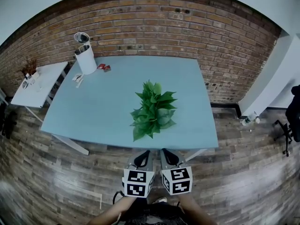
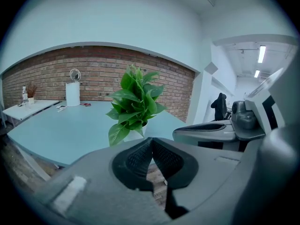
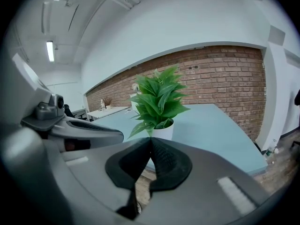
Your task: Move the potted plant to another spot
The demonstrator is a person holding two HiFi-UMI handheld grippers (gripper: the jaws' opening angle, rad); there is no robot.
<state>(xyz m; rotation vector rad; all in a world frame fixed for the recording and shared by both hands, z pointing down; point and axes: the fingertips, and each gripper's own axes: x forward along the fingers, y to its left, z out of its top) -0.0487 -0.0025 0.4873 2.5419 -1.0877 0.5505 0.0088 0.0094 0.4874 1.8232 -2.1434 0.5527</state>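
The potted plant [image 1: 153, 109] has broad green leaves and a white pot [image 3: 163, 131]. It stands near the front edge of the light blue table [image 1: 93, 102], right of the middle. My left gripper [image 1: 146, 152] and right gripper [image 1: 165, 151] hang side by side over the wooden floor, just short of the table's front edge and in front of the plant. Both are shut, pads meeting with nothing between them, as the left gripper [image 2: 151, 140] and right gripper [image 3: 151, 139] views show. Neither touches the plant [image 2: 136, 104].
A white cylinder with a small fan [image 1: 85, 57] and small red items [image 1: 104, 67] sit at the table's far left corner. A white side table [image 1: 40, 81] stands to the left, a brick wall behind. An office chair [image 1: 293, 121] and a bottle [image 1: 250, 118] are at the right.
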